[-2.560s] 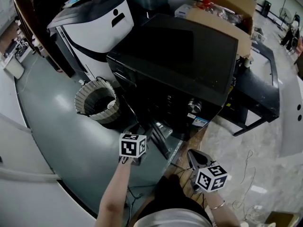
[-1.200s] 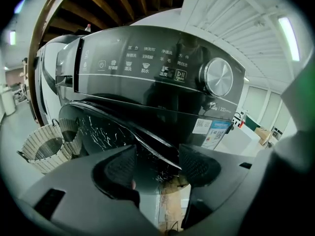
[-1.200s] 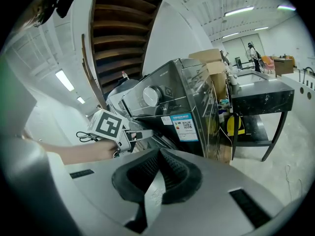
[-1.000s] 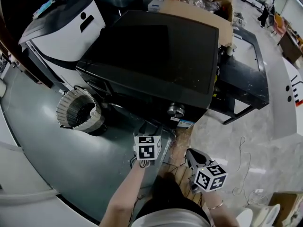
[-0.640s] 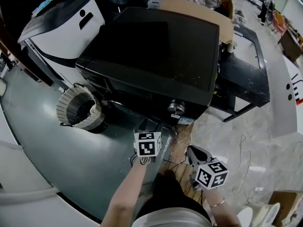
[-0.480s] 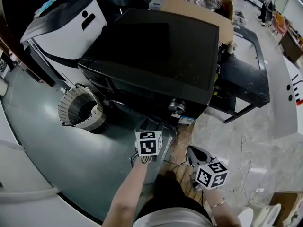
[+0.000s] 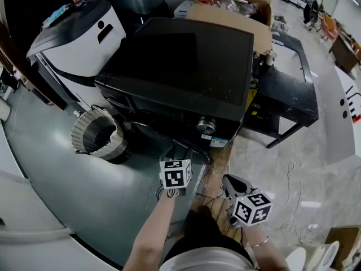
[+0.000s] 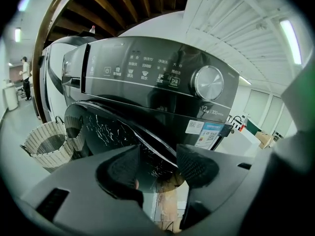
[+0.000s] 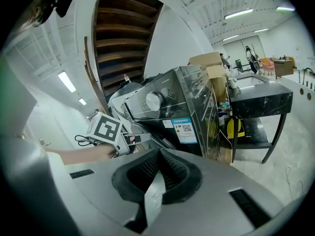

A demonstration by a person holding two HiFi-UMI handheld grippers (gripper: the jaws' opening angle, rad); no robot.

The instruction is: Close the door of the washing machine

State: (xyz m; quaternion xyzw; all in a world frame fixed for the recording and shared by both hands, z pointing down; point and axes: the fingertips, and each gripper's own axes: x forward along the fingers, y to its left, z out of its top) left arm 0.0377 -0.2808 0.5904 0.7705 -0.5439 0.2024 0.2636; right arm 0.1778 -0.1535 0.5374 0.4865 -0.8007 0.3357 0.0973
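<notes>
The floor point(image 7: 62, 196) is smooth grey-green on the left and turns to pale marbled tile point(image 7: 282, 162) on the right. On it stand 4 things: a black washing machine point(image 7: 186, 66), a woven basket point(image 7: 96, 135) just beside its left front corner, a white-and-black appliance point(image 7: 79, 38) behind the basket, and a black table point(image 7: 293, 103) on the right. A thin cable point(image 7: 291, 205), perhaps 2, trails over the tile.

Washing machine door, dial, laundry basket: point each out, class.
Washing machine door point(image 8: 108, 132): left gripper view, glass panel.
Dial point(image 8: 208, 82): left gripper view, its face.
Laundry basket point(image 7: 113, 144): head view, side wall.
</notes>
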